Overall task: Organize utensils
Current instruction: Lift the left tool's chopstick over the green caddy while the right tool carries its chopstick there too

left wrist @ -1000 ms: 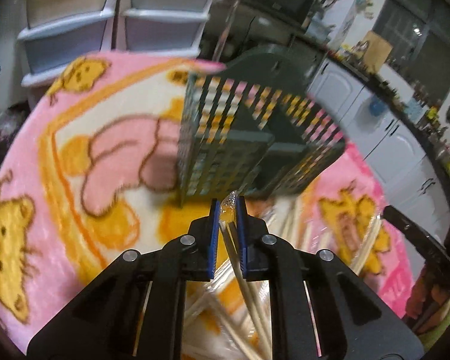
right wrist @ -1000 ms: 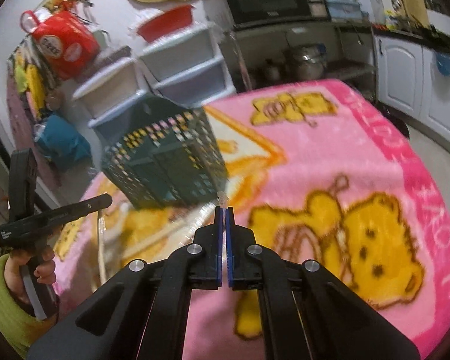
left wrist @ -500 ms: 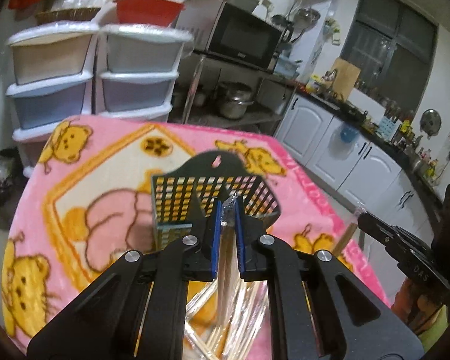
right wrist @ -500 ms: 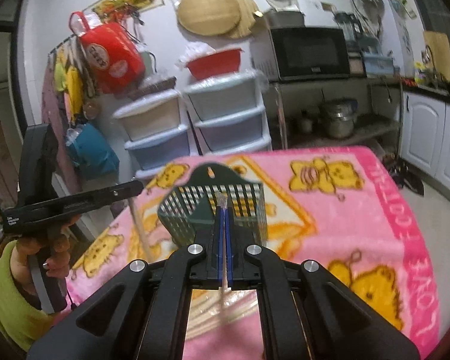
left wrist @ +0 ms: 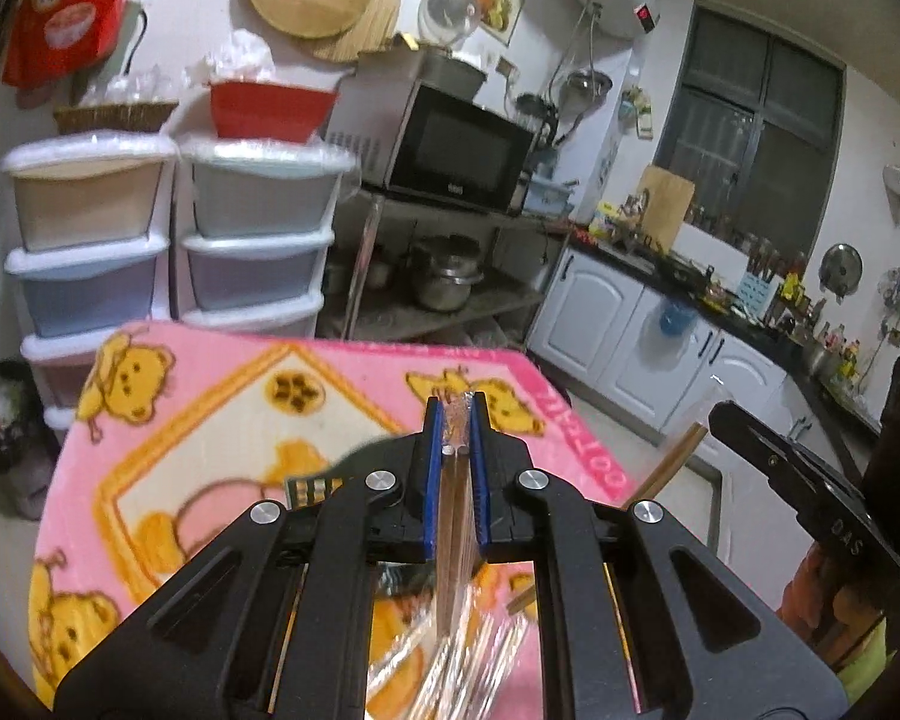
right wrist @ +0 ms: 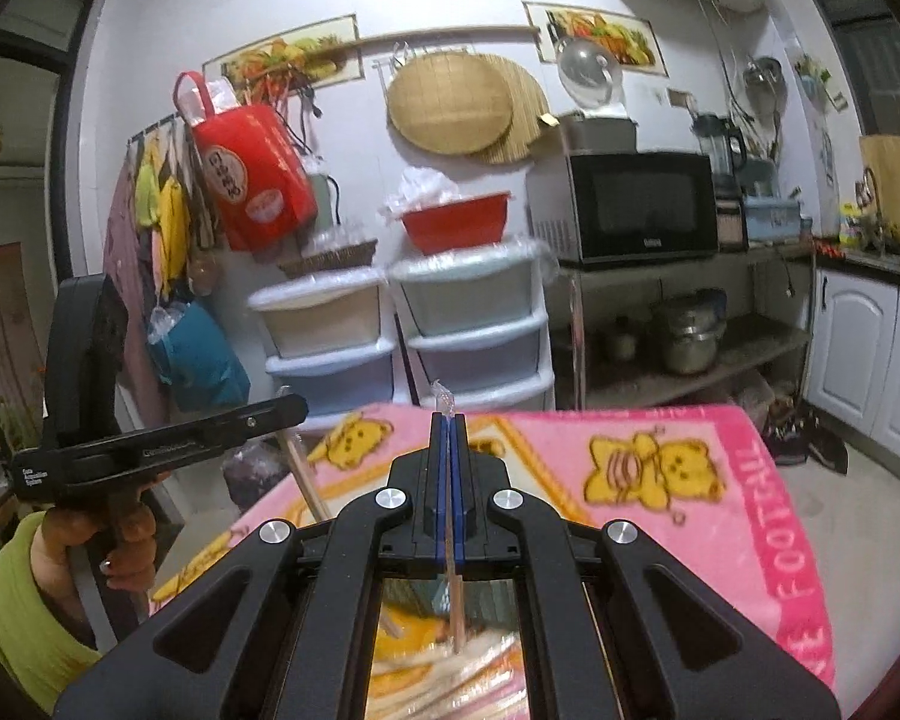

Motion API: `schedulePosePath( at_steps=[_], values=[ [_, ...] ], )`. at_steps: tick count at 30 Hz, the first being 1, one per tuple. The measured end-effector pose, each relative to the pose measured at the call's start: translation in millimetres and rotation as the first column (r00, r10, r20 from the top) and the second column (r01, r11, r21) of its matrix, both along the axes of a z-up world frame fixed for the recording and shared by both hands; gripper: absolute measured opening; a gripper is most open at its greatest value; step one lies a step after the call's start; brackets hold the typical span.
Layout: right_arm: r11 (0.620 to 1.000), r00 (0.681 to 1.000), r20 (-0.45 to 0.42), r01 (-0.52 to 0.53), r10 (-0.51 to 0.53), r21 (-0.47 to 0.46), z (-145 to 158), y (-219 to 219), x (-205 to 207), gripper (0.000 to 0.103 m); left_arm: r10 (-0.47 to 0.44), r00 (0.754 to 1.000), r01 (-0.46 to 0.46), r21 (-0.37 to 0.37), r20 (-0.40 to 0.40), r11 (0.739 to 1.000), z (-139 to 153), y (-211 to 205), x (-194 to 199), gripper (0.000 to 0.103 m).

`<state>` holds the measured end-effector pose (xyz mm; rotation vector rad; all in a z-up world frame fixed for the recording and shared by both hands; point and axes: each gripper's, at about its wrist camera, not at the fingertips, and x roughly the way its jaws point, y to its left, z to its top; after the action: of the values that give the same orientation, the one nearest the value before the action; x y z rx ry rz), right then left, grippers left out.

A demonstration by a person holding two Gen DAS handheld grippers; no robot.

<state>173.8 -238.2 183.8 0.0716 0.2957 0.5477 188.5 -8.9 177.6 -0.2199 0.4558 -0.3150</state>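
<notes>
**Both grippers lift wrapped chopsticks above the basket**

The left gripper [left wrist: 456, 420] is pinched on a pair of chopsticks [left wrist: 455, 516] in clear wrap, the blue pads pressing the sticks near their top ends so the length hangs down below the jaws. The right gripper [right wrist: 448, 438] is pressed nearly closed on a single wrapped stick [right wrist: 453, 594], whose twisted wrap tip pokes up past the fingertips. Gripping near the top end probably lets each stick hang roughly vertical, which would suit dropping it end-first into a holder.

Both grippers point almost level across the room, held high over the pink blanket [left wrist: 210, 420]. In the right view the left gripper shows from the side, held by a hand [right wrist: 123, 534] in a green sleeve, with its sticks slanting down.

The dark basket [left wrist: 318, 483], the likely destination, peeks out just behind the left gripper's frame; through the right gripper's frame it shows only as a blur. More wrapped chopsticks [right wrist: 450, 672] lie on the blanket below both grippers, so most of the sorting appears to remain. Next each stick needs lining up over the basket's opening.
</notes>
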Motion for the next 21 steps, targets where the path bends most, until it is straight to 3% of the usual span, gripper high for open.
schedulePosePath(
  at_steps=[10,21],
  values=[
    [1.000,0.998,0.061,0.006,-0.008,0.027,33.1,10.8,23.0,0.001,0.048,0.996,-0.052,0.039,0.080,0.998,34.2,-4.8,20.2,0.005],
    [0.999,0.999,0.049,0.002,-0.004,0.041,27.2,22.2,52.9,0.001,0.102,0.989,-0.110,0.079,0.103,0.991,23.2,-12.4,47.4,0.005]
  ],
)
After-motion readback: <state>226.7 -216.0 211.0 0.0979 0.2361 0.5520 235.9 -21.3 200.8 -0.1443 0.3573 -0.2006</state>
